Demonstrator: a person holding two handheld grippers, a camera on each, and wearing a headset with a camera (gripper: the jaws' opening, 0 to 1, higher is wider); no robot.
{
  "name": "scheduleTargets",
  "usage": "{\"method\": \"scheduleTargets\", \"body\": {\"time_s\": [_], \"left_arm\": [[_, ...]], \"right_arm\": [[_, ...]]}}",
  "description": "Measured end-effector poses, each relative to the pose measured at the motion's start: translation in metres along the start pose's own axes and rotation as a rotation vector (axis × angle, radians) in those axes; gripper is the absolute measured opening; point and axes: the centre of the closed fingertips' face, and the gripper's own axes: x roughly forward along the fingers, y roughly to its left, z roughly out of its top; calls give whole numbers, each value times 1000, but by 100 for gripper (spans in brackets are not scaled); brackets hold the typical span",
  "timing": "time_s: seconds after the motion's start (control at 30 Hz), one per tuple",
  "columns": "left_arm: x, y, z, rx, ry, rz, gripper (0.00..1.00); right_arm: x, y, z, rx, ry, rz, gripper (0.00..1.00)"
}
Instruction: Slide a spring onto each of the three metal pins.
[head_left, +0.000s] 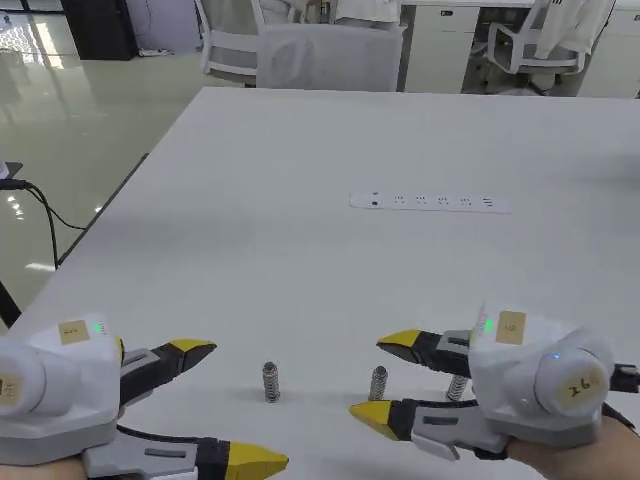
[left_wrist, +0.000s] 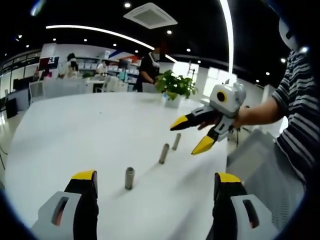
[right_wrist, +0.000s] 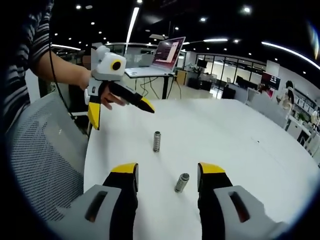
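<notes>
While both tongs are spread wide and hold nothing low over the white surface (head_left: 300, 150), three pins stand in a row between them. Nearest the left tongs (head_left: 225, 405) is the left pin (head_left: 271, 381) (coils visible on it), just ahead of both tips and apart from them. Between the tips of the right tongs (head_left: 385, 377) stands the middle pin (head_left: 378, 382), coiled too and untouched. Deeper between those jaws is the third pin (head_left: 457, 388), partly hidden.
</notes>
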Motion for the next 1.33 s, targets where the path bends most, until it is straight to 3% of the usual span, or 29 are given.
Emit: {"method": "scheduleTargets", "body": {"time_s": [0.27,0.6,0.83,1.07,1.33], "left_arm": [[4,-3,-1,6,-1,-4,96],[4,-3,-3,10,0,6,98],[0,-3,-3,7,-1,14,98],[-3,-1,-5,-2,-5,27,98],[-5,-2,-7,-5,-4,29,98]], "right_arm": [[-27,-8,-23,62,16,-54,58],[-44,-10,-36,114,-6,-94,74],[-55,-12,-56,191,0,-132,82],[-59,-22,-49,227,-49,-174,84],[-61,-24,-45,212,-37,-162,83]]}}
